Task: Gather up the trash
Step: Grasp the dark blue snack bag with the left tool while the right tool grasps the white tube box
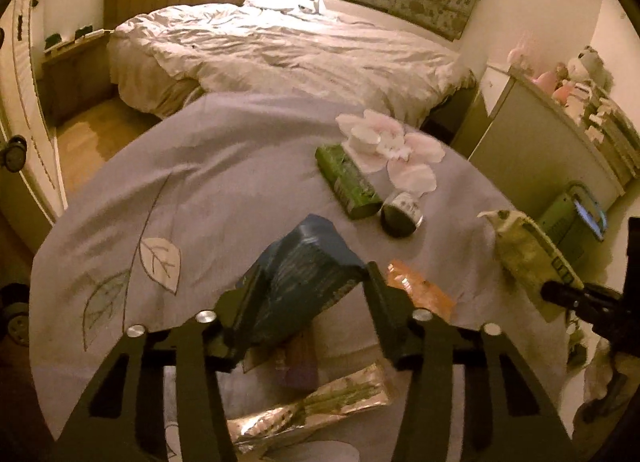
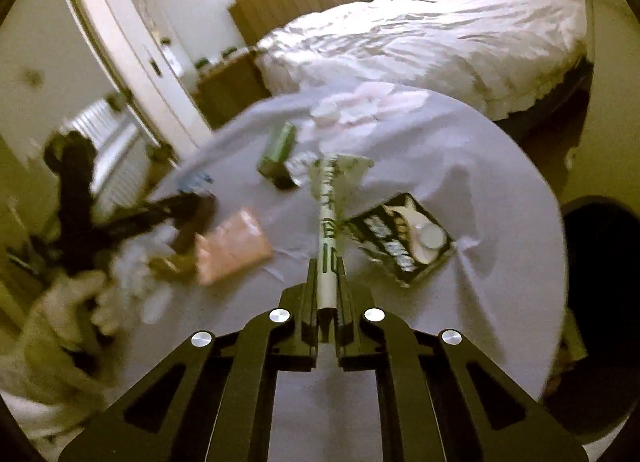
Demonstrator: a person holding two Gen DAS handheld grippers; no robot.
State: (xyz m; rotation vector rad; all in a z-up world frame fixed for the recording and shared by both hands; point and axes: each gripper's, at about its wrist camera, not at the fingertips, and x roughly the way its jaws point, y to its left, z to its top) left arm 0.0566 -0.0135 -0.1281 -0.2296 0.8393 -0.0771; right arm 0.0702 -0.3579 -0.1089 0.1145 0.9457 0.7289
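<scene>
Left gripper point(image 1: 314, 282) pinches blue packet point(image 1: 304, 262), long axis running away from fingers. Right gripper point(image 2: 326, 274) pressed onto flat wrapper point(image 2: 330, 214), edge-on, pointing forward. Orange packet point(image 1: 420, 290) lies just right of left fingers, nearest.

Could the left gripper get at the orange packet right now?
Probably not yet: the left gripper is shut on the blue packet. The orange packet lies uncovered just beside its right finger, so release first.

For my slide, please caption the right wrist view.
Right gripper shut on a flattened wrapper above the cloth-covered table.
</scene>
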